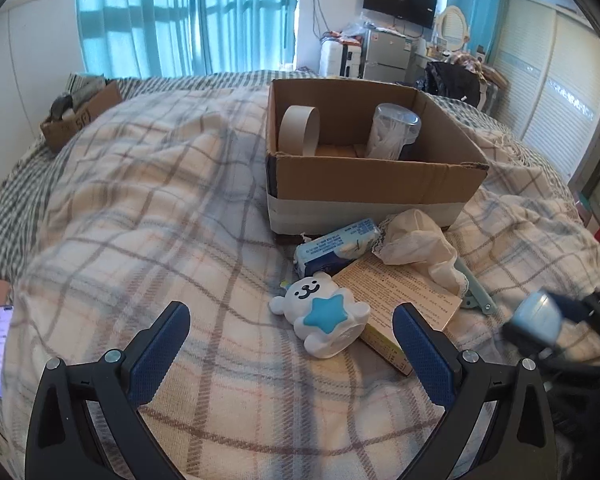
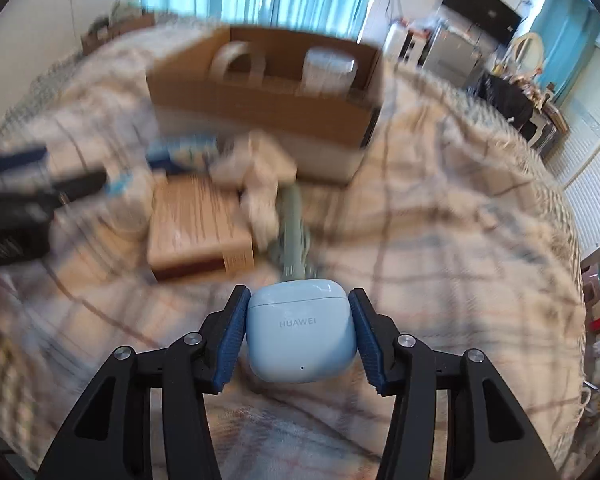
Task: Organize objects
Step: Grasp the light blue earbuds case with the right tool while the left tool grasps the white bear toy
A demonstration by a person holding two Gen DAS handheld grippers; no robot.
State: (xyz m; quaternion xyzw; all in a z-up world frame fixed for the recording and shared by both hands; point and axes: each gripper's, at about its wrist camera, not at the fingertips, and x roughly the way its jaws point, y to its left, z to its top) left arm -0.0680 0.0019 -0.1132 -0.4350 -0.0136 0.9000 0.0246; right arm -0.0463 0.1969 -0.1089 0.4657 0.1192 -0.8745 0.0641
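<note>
My right gripper (image 2: 300, 300) is shut on a light blue earbud case (image 2: 302, 332), held above the plaid blanket; it also shows blurred in the left wrist view (image 1: 538, 316). My left gripper (image 1: 292, 316) is open and empty, low over the blanket, just in front of a white bear toy with a blue star (image 1: 322, 316). Behind the toy lie a blue packet (image 1: 336, 248), a brown booklet box (image 1: 400, 300), a crumpled cream cloth (image 1: 420, 244) and a green tool (image 1: 476, 292). An open cardboard box (image 1: 372, 176) holds a tape roll (image 1: 298, 128) and a clear jar (image 1: 394, 132).
The bed is covered by a plaid blanket (image 1: 140, 208). A small cardboard box (image 1: 80, 116) sits at the far left corner. A phone (image 1: 2, 348) lies at the left edge. A wardrobe (image 1: 560, 92) and fridge (image 1: 384, 52) stand beyond the bed.
</note>
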